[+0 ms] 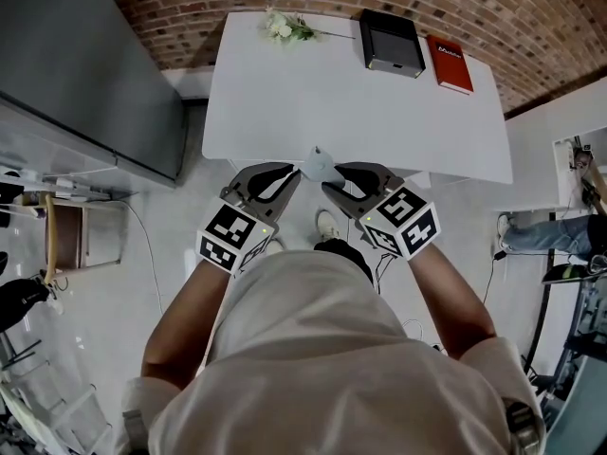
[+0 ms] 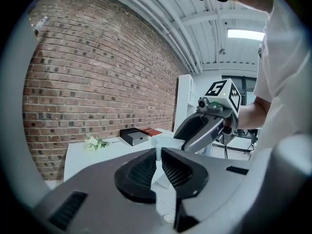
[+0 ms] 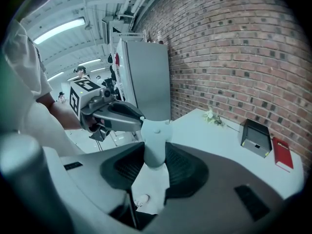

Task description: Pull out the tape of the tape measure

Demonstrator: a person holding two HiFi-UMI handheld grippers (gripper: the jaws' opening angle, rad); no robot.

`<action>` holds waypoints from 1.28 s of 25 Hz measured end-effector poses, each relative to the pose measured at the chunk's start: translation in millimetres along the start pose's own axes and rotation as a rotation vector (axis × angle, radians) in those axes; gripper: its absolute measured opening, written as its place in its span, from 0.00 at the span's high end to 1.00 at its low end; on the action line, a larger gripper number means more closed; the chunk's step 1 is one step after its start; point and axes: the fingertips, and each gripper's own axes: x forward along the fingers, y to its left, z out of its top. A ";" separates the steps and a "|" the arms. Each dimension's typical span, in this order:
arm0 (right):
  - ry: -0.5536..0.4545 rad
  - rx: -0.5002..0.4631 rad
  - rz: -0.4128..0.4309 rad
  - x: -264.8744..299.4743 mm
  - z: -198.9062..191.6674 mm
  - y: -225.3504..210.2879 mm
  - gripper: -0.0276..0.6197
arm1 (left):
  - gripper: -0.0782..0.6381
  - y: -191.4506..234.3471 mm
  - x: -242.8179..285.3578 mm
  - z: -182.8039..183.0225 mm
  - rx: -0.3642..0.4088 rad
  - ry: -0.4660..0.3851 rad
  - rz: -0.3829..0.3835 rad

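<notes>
A small pale tape measure [image 1: 318, 164] hangs in the air just off the white table's near edge, between both grippers. In the right gripper view my right gripper [image 3: 155, 156] is shut on its rounded body [image 3: 155, 138], which fills the gap between the ribbed pads. My left gripper [image 1: 296, 172] comes in from the left. In the left gripper view a thin white tab [image 2: 157, 155] at the end of the tape stands between its pads, and the left gripper [image 2: 158, 161] is shut on it. The right gripper [image 2: 207, 130] shows beyond, holding the case [image 2: 165, 143].
On the white table [image 1: 379, 121] lie a sprig of white flowers [image 1: 285, 28], a black box [image 1: 391, 41] and a red book [image 1: 450, 63] along the far edge by the brick wall. A grey cabinet [image 1: 85, 74] stands at the left. Another person's legs [image 1: 541, 230] show at the right.
</notes>
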 end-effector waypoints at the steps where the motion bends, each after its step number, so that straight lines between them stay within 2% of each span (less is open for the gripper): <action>1: 0.001 0.003 -0.002 -0.3 -1.6 1.5 0.75 | 0.85 -1.4 -0.8 -1.5 0.000 0.001 0.001; 11: -0.016 0.031 -0.042 -6.9 -2.4 9.5 0.75 | 0.85 -11.1 -16.6 -5.3 -0.021 -0.016 0.000; 15: -0.012 0.025 -0.095 -6.2 -0.4 1.1 0.75 | 0.85 -8.0 -26.3 -4.6 -0.025 -0.029 0.011; 18: -0.026 0.079 -0.084 -8.8 0.1 -4.2 0.75 | 0.85 -7.0 -33.9 -7.4 -0.044 -0.038 0.011; 27: -0.020 0.049 -0.094 -3.4 3.0 -2.9 0.75 | 0.85 -5.2 -44.4 -8.4 -0.063 -0.049 0.012; 29: -0.020 0.063 -0.116 -4.7 1.2 -12.1 0.75 | 0.85 -4.0 -47.5 -9.4 -0.072 -0.050 0.013; 32: -0.031 0.102 -0.106 -7.7 1.4 -19.5 0.75 | 0.85 -2.5 -50.9 -11.2 -0.077 -0.049 0.010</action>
